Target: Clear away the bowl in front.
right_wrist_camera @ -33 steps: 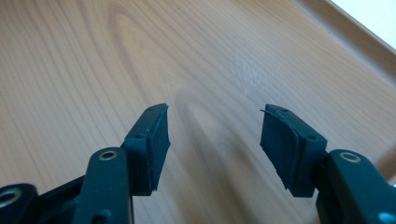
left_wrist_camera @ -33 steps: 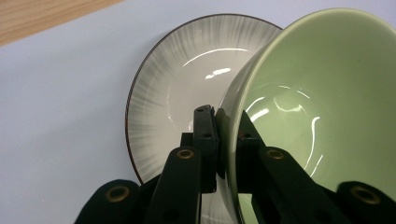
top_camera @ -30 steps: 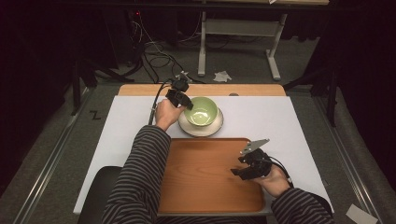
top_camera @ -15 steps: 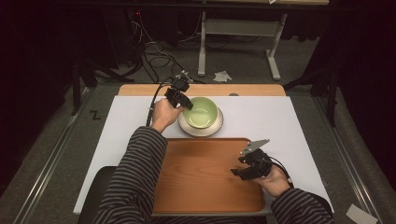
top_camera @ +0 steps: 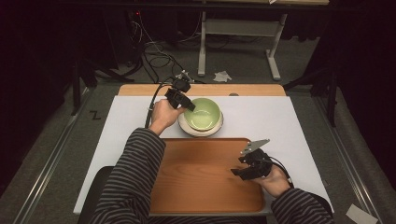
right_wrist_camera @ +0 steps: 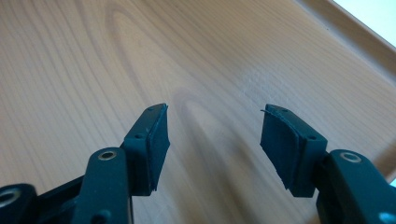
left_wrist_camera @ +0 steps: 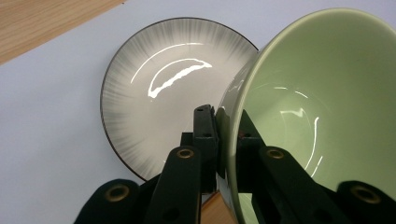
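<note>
Reaching out from the near left, the left forearm in a striped sleeve is stretched toward the far middle of the bench, with the hand wrapped around the left hand-held gripper and its cable trailing off to the left. The jaws of this hand-held gripper are clamped on the rim of the green bowl: in the left gripper view one pad is seen against the outer wall and the other inside the bowl, with the wall pinched between them. The bowl is held tilted, its near-left edge at the hand-held gripper, and it is seen lifted clear of the white plate, whose glossy middle lies bare beside and beneath it. In the high view the bowl is placed over the plate, just beyond the far edge of the wooden tray.

The right forearm is brought in from the near right corner, and the right hand-held gripper is held low over the right part of the tray, pointed toward the left. Its jaws are spread apart with nothing between the pads; bare wood grain of the tray is seen below them. This hand-held gripper is kept well apart from the bowl.
</note>
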Demonstrator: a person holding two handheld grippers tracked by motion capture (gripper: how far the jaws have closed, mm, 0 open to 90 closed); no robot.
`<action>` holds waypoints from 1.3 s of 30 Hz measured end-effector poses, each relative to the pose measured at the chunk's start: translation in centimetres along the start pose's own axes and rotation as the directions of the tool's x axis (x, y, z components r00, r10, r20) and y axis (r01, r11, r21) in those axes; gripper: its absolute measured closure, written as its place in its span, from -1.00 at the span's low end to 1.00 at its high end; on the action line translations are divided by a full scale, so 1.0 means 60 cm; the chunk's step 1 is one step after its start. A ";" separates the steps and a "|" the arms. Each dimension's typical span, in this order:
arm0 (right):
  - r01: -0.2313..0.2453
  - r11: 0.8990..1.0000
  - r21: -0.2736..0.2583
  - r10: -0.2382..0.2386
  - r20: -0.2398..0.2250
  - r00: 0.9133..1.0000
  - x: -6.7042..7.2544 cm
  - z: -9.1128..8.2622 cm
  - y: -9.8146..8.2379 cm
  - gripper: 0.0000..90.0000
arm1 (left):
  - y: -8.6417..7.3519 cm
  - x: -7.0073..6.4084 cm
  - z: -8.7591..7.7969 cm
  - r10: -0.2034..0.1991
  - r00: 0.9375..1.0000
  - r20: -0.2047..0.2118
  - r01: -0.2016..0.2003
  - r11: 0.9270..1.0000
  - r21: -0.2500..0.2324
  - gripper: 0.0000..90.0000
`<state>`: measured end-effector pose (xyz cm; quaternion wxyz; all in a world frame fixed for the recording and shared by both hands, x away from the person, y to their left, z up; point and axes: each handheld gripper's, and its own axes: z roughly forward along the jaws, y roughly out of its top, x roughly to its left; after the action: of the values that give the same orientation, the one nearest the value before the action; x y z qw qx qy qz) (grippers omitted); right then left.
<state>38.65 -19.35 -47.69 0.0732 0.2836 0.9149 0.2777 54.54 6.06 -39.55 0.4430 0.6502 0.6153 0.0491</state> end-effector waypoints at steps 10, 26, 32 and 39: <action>0.002 1.000 -0.002 -0.002 0.000 1.000 0.000 0.000 0.000 -0.03 | -0.012 -0.013 -0.020 0.012 0.999 0.032 -0.012 1.000 0.003 0.87; -0.001 1.000 0.007 0.001 -0.001 1.000 0.000 0.001 0.000 -0.03 | -0.033 -0.031 -0.056 0.036 0.996 0.084 -0.038 0.999 0.019 0.86; -0.004 1.000 0.006 0.004 0.000 1.000 0.001 0.000 0.000 -0.04 | -0.039 -0.033 -0.068 0.036 0.995 0.098 -0.037 0.999 0.015 0.86; 0.000 1.000 0.008 0.000 -0.002 1.000 0.000 0.002 0.000 -0.04 | -0.052 -0.031 -0.081 0.029 0.992 0.119 -0.031 0.999 0.013 0.86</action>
<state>38.67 -19.28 -47.78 0.0713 0.2838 0.9160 0.2745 48.75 6.50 -37.72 0.4733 0.6643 0.5784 0.0125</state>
